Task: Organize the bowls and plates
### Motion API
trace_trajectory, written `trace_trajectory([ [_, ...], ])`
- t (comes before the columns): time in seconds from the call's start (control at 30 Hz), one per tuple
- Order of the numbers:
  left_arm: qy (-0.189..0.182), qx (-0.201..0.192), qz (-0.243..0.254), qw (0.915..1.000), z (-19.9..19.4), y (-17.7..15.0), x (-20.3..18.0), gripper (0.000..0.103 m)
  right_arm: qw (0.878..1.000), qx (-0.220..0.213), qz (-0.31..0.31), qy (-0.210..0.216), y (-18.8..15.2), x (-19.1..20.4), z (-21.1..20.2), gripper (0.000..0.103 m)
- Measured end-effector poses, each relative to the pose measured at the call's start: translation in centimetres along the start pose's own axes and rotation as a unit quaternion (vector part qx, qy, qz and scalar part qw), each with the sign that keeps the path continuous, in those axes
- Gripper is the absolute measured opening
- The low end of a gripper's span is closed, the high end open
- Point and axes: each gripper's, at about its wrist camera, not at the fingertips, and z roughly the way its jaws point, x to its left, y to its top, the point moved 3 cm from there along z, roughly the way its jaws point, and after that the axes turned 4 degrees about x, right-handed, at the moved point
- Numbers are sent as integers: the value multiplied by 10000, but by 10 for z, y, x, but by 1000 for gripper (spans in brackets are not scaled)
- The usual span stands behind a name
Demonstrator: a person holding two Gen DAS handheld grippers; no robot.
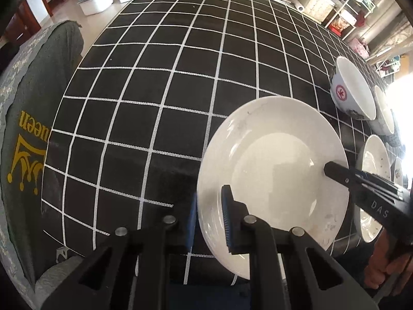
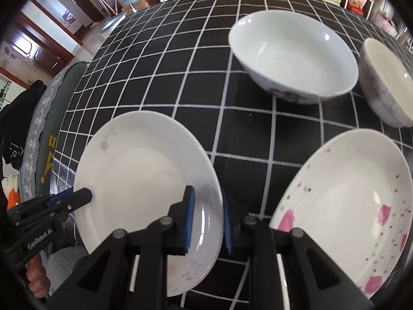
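A white plate [image 1: 273,170] [image 2: 144,180] sits near the table's front edge, held by both grippers. My left gripper [image 1: 209,219] is shut on its left rim; it also shows in the right wrist view [image 2: 82,196]. My right gripper [image 2: 207,222] is shut on its right rim; it also shows in the left wrist view [image 1: 333,170]. A plate with pink flowers [image 2: 346,206] [image 1: 374,165] lies to the right. A white bowl [image 2: 294,54] [image 1: 351,90] and a second bowl [image 2: 387,82] stand behind.
The table has a black cloth with a white grid [image 1: 160,90]. A chair back with a grey cover [image 1: 28,134] stands at the table's left edge. Shelves and boxes [image 1: 348,13] stand beyond the far edge.
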Motion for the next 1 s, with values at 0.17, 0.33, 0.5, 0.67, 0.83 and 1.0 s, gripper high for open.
trace_trajectory([
  [0.17,-105,-48,-104,9999,0,1,0,16,9997,-14,118,208,-2,-6,-4,25],
  [0.33,-140,-186,-394,9990,-19,-5,11,16,9992,-247,132,275,-11,-17,-30,25],
  [0.5,-147,-360,-280,9988,-45,-14,-5,16,9981,-531,202,242,-23,-33,-62,25],
  [0.67,-332,-524,175,9979,-65,-24,-53,16,9967,-637,445,246,-38,-52,-81,25],
  [0.83,-437,-604,765,9943,-74,-35,-109,16,9943,-914,535,96,-53,-71,-104,25],
  [1.0,-549,-640,1299,9879,-75,-49,-154,16,9920,-1078,657,-70,-68,-98,-121,25],
])
